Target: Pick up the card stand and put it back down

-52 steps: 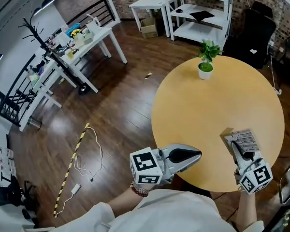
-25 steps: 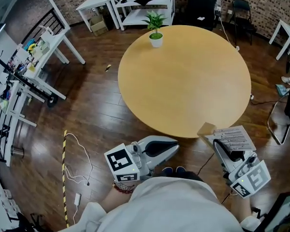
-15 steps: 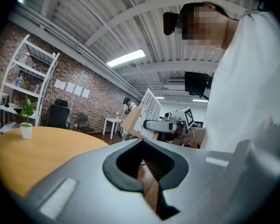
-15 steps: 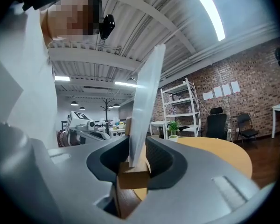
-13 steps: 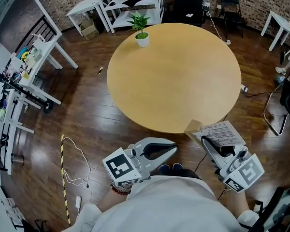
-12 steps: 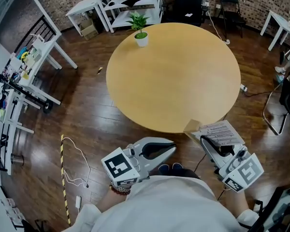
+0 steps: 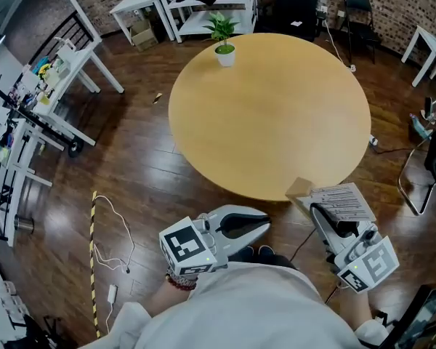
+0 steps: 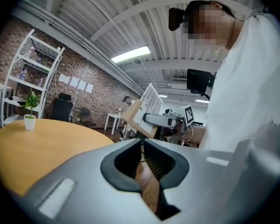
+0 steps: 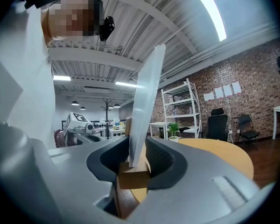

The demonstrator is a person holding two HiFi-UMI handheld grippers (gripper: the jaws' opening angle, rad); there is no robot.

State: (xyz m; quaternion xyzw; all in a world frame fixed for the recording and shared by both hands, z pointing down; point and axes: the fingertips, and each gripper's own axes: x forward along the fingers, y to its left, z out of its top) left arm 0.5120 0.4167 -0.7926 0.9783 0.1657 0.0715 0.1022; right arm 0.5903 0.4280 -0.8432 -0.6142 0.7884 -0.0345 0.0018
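Note:
The card stand, a small wooden block (image 7: 299, 189) with a printed white card (image 7: 343, 202) standing in it, hangs in the air just off the near edge of the round tan table (image 7: 269, 107). My right gripper (image 7: 321, 211) is shut on it; in the right gripper view the block (image 9: 133, 176) sits squeezed between the jaws and the card (image 9: 145, 106) rises from it. My left gripper (image 7: 264, 225) is shut and holds nothing, left of the stand, over the floor. The left gripper view shows its tips (image 8: 141, 142) meeting and the held stand (image 8: 147, 105) beyond.
A small potted plant (image 7: 224, 41) stands at the table's far edge. White shelves (image 7: 203, 2) and a black chair (image 7: 298, 2) are behind the table, white desks (image 7: 54, 71) to the left, a cable (image 7: 116, 231) and striped tape on the wooden floor.
Two seconds ago the stand was over the table's near edge; it now hangs off the table, nearer my body. Over the last half second both grippers barely moved.

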